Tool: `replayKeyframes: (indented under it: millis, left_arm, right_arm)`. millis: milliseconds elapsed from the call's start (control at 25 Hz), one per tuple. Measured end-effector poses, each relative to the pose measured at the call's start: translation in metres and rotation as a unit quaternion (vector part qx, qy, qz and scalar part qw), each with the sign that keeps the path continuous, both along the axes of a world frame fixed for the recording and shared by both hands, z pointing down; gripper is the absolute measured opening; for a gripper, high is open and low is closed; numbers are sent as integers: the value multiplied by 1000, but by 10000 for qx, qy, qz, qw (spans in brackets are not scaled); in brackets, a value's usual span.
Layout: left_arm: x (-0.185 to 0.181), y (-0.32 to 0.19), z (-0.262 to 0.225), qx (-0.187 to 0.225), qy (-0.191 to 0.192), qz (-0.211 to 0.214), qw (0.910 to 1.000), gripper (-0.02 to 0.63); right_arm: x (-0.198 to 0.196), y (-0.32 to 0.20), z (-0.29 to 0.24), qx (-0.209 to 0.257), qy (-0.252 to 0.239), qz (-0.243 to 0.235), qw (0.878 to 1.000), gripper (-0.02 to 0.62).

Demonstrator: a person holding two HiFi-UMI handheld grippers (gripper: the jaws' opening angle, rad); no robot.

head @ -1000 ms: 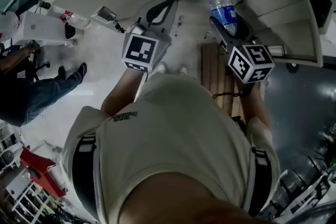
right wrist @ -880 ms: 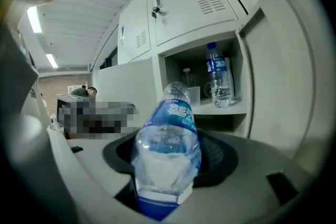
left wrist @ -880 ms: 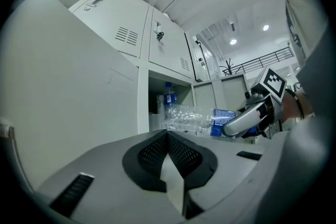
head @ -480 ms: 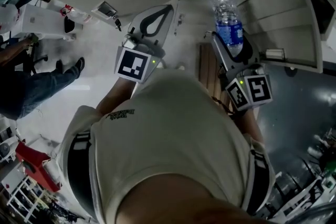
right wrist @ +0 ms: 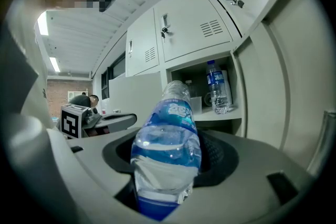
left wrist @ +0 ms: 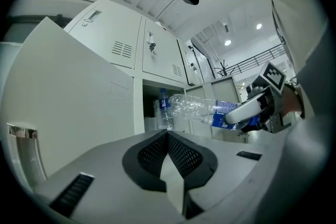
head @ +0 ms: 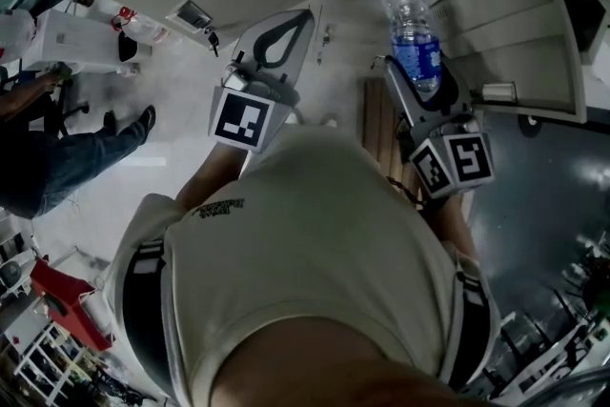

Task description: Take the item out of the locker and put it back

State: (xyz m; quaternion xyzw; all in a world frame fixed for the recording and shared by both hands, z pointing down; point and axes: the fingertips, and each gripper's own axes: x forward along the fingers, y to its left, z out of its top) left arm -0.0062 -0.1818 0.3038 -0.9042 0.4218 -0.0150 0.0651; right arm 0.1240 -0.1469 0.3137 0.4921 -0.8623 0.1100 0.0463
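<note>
My right gripper (head: 419, 76) is shut on a clear water bottle (head: 408, 10) with a blue label, gripping its lower part; the capped end points toward the open locker (head: 519, 24). In the right gripper view the bottle (right wrist: 169, 134) fills the jaws of that gripper (right wrist: 167, 157) and stands in front of the open compartment (right wrist: 239, 113). A second water bottle (right wrist: 217, 86) stands upright on the compartment's shelf. My left gripper (head: 305, 16) is shut on nothing, out in front of the locker door. Its view shows the closed pads (left wrist: 167, 152) and the held bottle (left wrist: 202, 109) to the right.
The open locker door (left wrist: 68, 97) stands at the left of the compartment. Closed locker doors (right wrist: 191, 23) with vents and keys are above. A wooden bench (head: 379, 124) lies below the right gripper. A seated person (head: 57, 157) is far left on the floor side.
Both grippers have drawn back toward my body, and the bottle has come with the right one and now points straighter at the locker. In the last half second almost nothing moved.
</note>
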Motion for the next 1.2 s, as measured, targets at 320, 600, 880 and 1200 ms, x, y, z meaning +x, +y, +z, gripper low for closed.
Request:
replayKeyframes:
  millis: [320,600,880,1200]
  left_arm:
    - [3,2,-3,53,21,46,10000,12]
    - [1,2,1,-41,55,-5,10000,12]
    - [2,4,4,-76,45,-10,10000,12]
    - [2,-1,14,-246,19,-88,9997,12]
  right_arm:
    - [-3,3,2,-26,-4,-64,10000,275]
    - [-3,7,7,-150,6,-98,9998,276]
    - [-2,10,13,-231,2,-130,9996,276]
    - [4,-6,26,-342,402,-220,9984,276]
